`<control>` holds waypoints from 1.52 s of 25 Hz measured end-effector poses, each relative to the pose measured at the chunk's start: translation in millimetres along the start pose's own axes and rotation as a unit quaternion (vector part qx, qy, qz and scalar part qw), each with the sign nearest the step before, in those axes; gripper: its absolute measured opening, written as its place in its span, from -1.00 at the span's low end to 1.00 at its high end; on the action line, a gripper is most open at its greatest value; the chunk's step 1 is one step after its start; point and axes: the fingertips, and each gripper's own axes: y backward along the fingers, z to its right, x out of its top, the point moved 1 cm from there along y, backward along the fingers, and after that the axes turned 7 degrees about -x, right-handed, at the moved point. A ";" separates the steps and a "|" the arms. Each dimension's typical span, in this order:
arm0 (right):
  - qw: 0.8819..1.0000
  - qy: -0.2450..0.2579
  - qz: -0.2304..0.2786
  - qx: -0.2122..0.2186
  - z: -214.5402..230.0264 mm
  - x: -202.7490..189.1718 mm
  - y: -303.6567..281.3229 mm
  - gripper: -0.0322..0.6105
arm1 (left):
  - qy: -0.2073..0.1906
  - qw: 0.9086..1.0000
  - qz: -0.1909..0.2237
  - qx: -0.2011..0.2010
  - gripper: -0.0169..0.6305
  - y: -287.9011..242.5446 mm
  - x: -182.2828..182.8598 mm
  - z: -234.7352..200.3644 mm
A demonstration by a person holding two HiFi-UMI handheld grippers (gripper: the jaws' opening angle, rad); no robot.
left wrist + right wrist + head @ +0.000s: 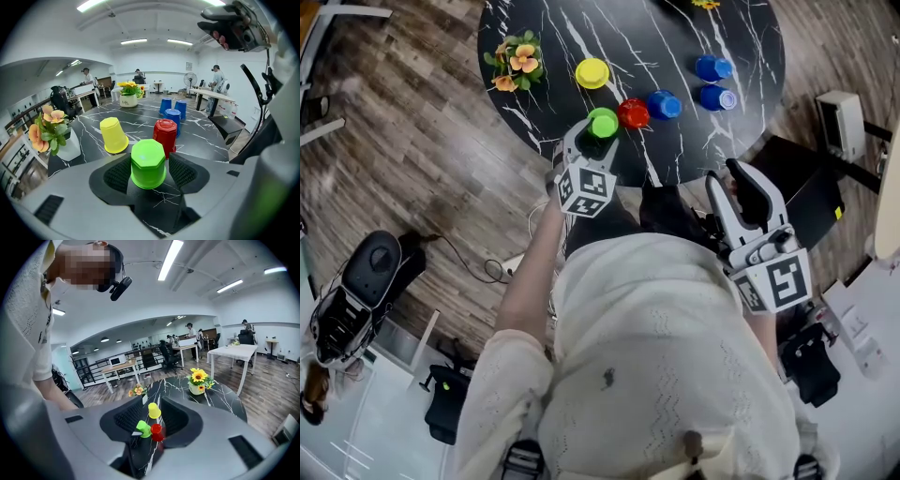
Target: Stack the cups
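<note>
Cups point(633, 112) all stand singly, upside down, on the counter point(675, 37); none stacked yet. Left gripper point(149, 174) straddles the green cup point(148, 159), apparently not pressing. Right gripper point(150, 417) is half-open and empty.

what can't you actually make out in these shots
- Head view: lower part of the green cup, hidden by the left gripper.
- Left gripper view: nearest blue cup, partly behind the red cup.
- Head view: sunflowers, cut off by the top edge.
- Right gripper view: yellow cup, too small for detail.
</note>
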 end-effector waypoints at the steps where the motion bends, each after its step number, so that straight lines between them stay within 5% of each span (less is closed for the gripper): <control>1: 1.000 0.001 0.000 0.001 1.6 -0.6 0.5 -0.48 | 0.003 1.000 -0.001 0.001 -0.13 0.1 -0.8 0.9; 13: 1.000 0.012 0.010 0.002 33.7 3.0 11.3 -0.47 | 0.068 0.996 0.008 0.049 -0.11 26.3 -2.8 3.0; 22: 0.999 0.020 0.022 0.025 47.4 5.6 17.5 -0.47 | 0.098 0.986 0.087 0.098 -0.13 82.2 53.8 21.2; 26: 0.999 0.028 0.030 0.030 54.3 9.2 19.8 -0.47 | 0.107 0.978 0.128 0.124 -0.25 104.0 85.3 26.9; 34: 0.998 0.036 0.038 0.030 72.7 16.6 27.6 -0.46 | 0.103 0.963 0.187 0.163 -0.85 142.3 139.4 31.4; 38: 0.998 0.048 0.039 0.031 83.8 22.7 26.2 -0.45 | 0.104 0.958 0.212 0.163 -0.88 152.8 166.1 31.2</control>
